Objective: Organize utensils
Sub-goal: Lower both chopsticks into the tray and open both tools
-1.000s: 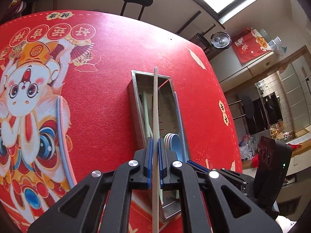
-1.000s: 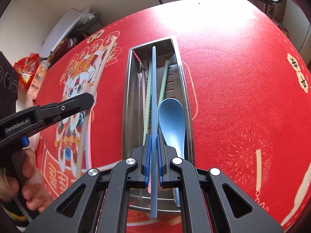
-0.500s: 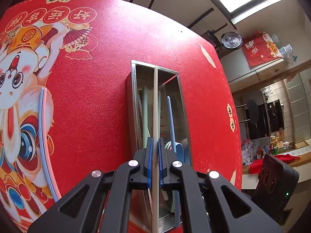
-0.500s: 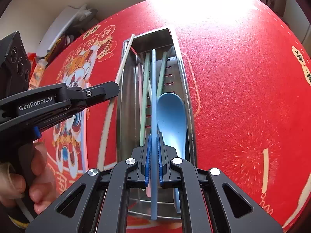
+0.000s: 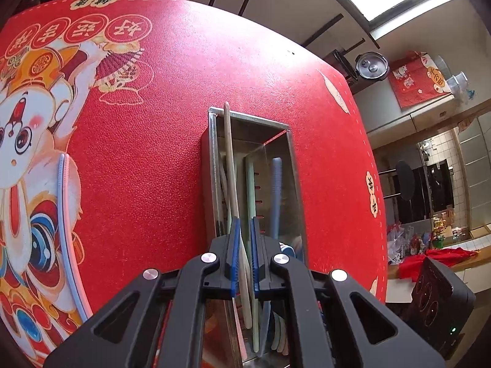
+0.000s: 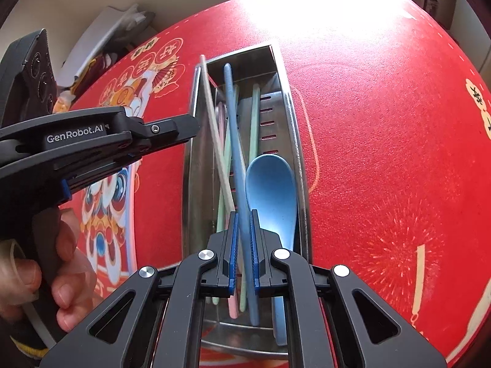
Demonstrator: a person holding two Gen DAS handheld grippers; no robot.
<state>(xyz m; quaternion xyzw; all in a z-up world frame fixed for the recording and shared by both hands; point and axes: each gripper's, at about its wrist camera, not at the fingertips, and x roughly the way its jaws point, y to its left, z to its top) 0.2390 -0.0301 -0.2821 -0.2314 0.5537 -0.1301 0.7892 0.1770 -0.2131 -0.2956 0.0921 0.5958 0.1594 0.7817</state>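
Both fingers (image 5: 244,256) (image 6: 244,250) parted, loose chopsticks between, above red tablecloth (image 5: 172,98), kitchen beyond.

My left tongs (image 6: 184,128) crowd the metal tray's (image 6: 191,165) left wall. Chopsticks (image 6: 253,122) and a blue spoon (image 6: 271,190) fill the tray. To its right the red cloth (image 6: 383,141) lies open.
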